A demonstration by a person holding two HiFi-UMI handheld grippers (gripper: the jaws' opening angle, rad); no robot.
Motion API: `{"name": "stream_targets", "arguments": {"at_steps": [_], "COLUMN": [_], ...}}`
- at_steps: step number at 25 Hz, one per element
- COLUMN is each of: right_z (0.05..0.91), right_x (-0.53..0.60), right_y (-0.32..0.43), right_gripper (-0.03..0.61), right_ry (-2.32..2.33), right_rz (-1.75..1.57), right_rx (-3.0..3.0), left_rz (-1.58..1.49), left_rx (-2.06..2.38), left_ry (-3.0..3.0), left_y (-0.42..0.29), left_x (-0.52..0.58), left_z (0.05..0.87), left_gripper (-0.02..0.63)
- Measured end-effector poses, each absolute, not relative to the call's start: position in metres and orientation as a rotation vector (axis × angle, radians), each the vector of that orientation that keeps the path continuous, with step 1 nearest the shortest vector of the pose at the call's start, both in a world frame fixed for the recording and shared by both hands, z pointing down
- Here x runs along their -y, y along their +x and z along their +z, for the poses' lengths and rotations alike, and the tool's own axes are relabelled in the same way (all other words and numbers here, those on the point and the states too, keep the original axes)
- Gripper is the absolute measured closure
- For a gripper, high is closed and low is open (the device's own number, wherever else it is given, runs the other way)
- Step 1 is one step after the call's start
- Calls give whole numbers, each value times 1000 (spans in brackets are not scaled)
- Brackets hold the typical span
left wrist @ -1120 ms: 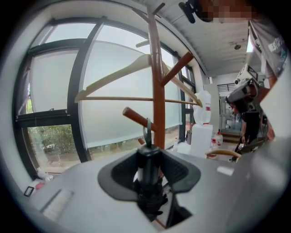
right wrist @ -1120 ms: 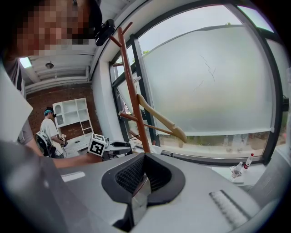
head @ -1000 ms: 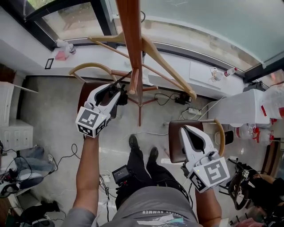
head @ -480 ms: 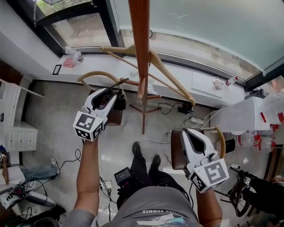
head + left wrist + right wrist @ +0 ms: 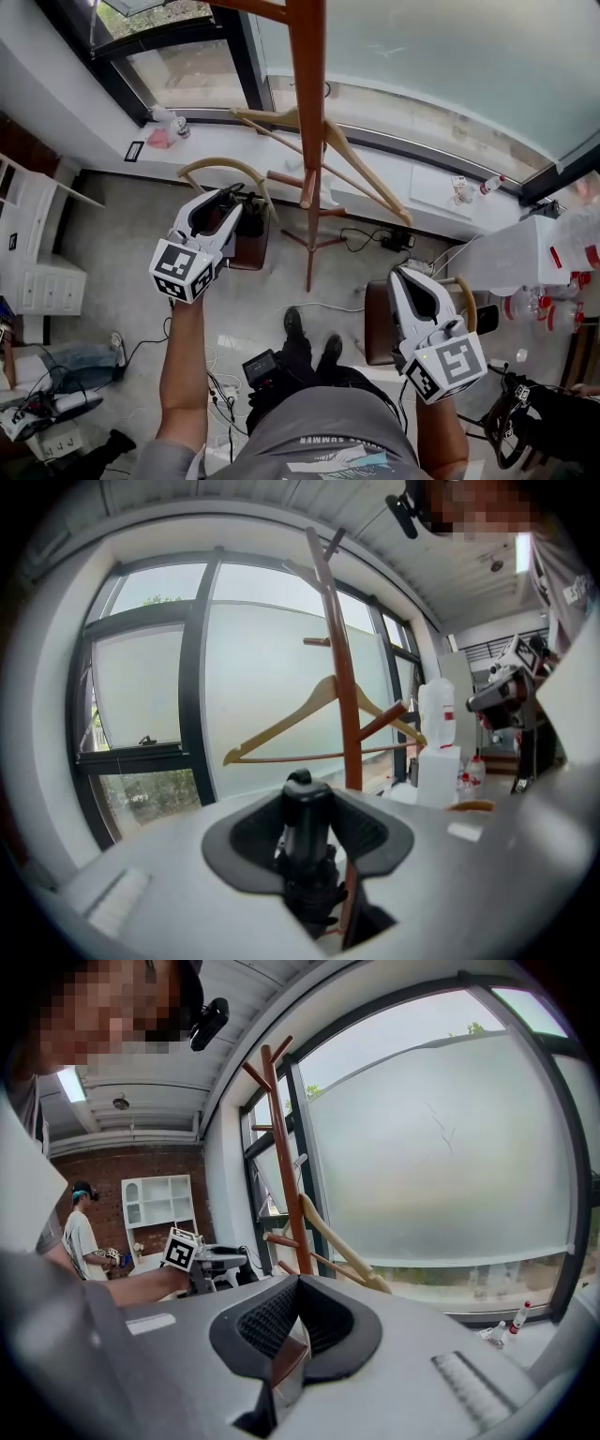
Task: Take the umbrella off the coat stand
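umbrella drawn away from the stand's peg

since a second ago the left hand-held gripper [image 5: 242, 202] has drawn off to the left of the coat stand [image 5: 309, 131]. its tip then sat almost against a short peg [image 5: 306, 187] low on the pole; now a clear gap of floor [image 5: 122, 234] shows between them. the right hand-held gripper [image 5: 401, 277] has kept its place low at the right, over a brown chair seat [image 5: 377, 323].

the left hand-held gripper is clamped on the umbrella [image 5: 305, 846], a black folded one. in the left gripper view its stubby end stands upright between the two dark pads, which press on it from either side. the red-brown pole rises just behind it. from the head view the umbrella hangs above another brown chair [image 5: 246, 251] with a curved pale back, left of the pole and apart from it. whether a strap still reaches a peg cannot be made out.

the right hand-held gripper is closed and empty: its pads meet at the tips, with only the chair seat showing through below them.

a pale wooden hanger [image 5: 361, 173] hangs on the stand, slanting to the right of the pole.
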State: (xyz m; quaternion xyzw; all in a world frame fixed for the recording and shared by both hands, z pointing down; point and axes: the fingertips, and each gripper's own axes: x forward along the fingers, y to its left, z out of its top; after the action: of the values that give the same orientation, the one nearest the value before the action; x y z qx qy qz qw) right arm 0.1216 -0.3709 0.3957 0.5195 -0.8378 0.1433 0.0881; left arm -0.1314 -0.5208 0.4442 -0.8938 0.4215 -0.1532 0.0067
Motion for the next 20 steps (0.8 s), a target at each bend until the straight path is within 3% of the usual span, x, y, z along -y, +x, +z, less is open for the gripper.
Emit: {"name": "stream_targets", "arguments": {"at_steps": [20], "right_z": [340], "right_x": [352], "right_y": [98], "right_gripper": [578], "right_ry": [1477], "right_rz": [239], "right_rx": [2605], "left_rz": [-481], "left_rx": [-1253], "left_ry": [-2710], "left_y": [-146], "left_x": [409], "left_z": [345], "left_gripper": [462]}}
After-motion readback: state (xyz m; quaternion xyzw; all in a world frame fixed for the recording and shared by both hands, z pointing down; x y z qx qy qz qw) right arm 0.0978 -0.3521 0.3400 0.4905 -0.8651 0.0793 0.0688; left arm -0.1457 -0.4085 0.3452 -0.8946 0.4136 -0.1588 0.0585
